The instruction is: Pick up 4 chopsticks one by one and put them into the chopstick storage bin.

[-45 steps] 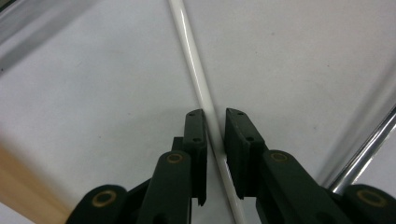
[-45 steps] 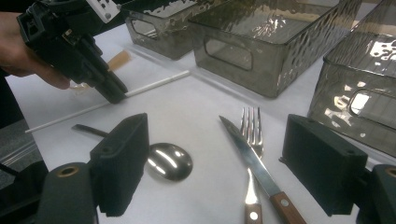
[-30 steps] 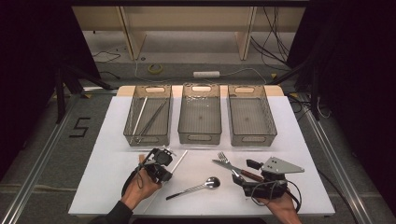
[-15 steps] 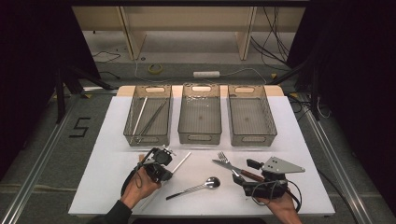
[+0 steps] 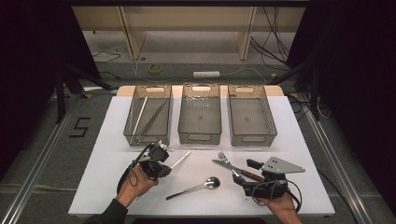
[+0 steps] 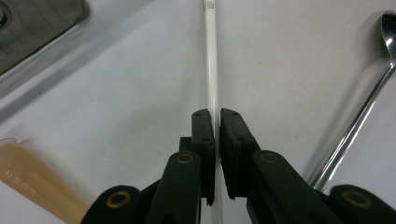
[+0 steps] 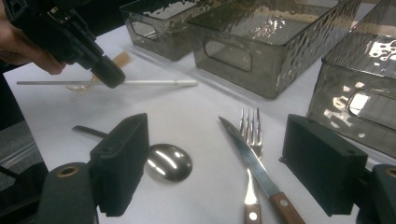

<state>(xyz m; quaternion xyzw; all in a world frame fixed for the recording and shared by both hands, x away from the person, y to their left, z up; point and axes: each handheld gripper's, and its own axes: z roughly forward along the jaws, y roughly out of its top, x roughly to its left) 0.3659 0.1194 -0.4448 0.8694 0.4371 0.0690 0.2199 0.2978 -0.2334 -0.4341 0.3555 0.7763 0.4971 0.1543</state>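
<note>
Glossy metal spoon, wood-handled knife, smoky translucent plastic bins.

Left gripper meets a white stick, seemingly gripped; spoon lies beside it.

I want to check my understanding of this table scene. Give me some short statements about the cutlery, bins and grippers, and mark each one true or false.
1. The left gripper is shut on the white chopstick. True.
2. The right gripper grips the knife. False: it is open; the knife lies on the table.
3. The spoon lies in the middle bin. False: it lies on the table.
4. The knife crosses the fork. True.
</note>
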